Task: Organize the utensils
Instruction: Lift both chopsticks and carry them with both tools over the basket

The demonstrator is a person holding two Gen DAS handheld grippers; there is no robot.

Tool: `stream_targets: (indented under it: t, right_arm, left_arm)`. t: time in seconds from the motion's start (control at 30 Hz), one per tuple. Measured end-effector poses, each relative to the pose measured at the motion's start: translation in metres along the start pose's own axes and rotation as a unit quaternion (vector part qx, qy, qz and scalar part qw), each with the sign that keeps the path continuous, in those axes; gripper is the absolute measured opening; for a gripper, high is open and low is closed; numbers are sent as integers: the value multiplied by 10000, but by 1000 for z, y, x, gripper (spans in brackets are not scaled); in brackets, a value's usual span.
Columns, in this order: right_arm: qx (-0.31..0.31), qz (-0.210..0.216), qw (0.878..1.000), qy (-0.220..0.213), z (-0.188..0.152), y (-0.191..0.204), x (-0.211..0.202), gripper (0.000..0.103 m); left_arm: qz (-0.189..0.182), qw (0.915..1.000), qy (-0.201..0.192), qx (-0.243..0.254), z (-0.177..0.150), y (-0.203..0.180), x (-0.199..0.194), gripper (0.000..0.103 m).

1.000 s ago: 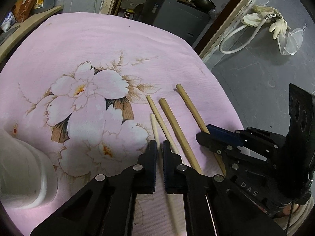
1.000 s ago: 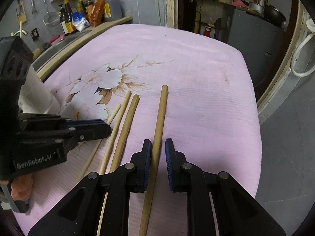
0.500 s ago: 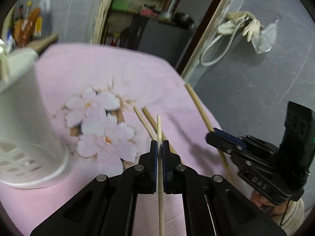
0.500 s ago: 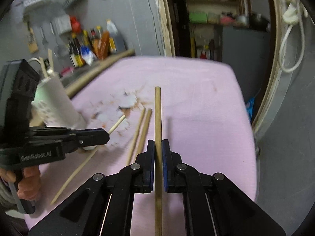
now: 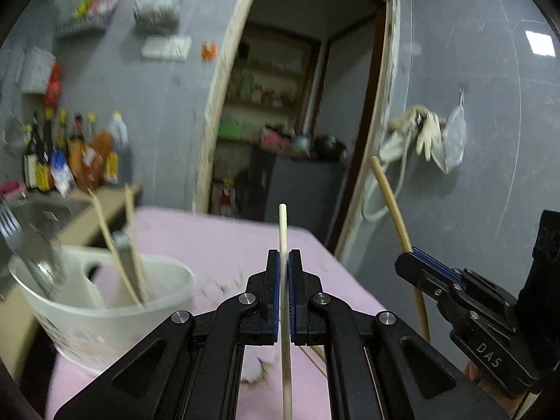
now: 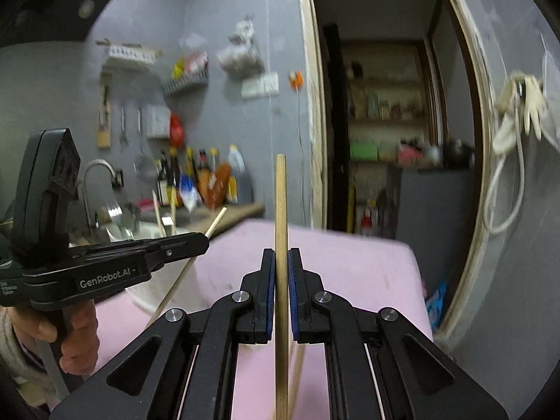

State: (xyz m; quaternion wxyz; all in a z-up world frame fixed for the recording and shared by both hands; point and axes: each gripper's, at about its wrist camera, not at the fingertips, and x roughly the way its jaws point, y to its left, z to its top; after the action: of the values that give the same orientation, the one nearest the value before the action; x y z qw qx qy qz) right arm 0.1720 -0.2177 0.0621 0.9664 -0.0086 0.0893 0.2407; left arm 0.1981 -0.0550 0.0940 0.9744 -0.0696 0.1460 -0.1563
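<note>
The left gripper is clamped on a thin pale chopstick, which runs straight up between its blue pads toward 12 o'clock, its tip above the far edge of the pink cloth covering the bench. The right gripper is closed tight on a thicker brown chopstick, likewise pointing to 12 o'clock, lifted clear of the cloth. From the left wrist view, the right gripper sits at 4 o'clock with its chopstick slanting up toward 1 o'clock. At 8 o'clock stands a white utensil holder on the cloth, holding a fork and two chopsticks that lean against its rim. From the right wrist view, the left gripper lies at 9 o'clock, a hand around its handle. A blurred chopstick lies on the cloth below the right gripper. Bottles line the back counter at 10 o'clock.
</note>
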Motion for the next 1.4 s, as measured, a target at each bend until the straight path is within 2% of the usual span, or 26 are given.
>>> stream_targets:
  t: [0.17,0.33,0.5,0.7,0.93,1.07,1.2,1.4]
  right_arm:
    - [76,240,9978,-610,24,13,-4,5]
    - [243,644,9917,-1086,51,34,14,5]
    - [336,912,9829,-1564,68,59,31,5]
    - [463,1075,9710,-2083,80,82,57,5]
    - [942,1208,9606,-2320,79,85,89,5]
    - [995,1117,9616,-2302,73,86,103,5]
    - [962,1007,9636,-2282,65,84,108,5]
    - [1043,896,9624,-2343,57,81,113,5]
  left_arm:
    - [232,9983,-525,90,20,18,-26,2]
    - [331,9945,-981,-137,46,49,-44,2]
    - [542,9885,-1379,-312,67,88,-63,2]
    - [962,9797,-1718,-370,80,123,-77,2]
    - [1142,9672,-2038,-998,80,181,-80,2]
    - [1259,9594,-2159,-1306,73,206,-79,2]
    - [1389,9532,-2231,-1493,67,217,-78,2]
    - [1627,9461,-2399,-1444,61,213,-76,2]
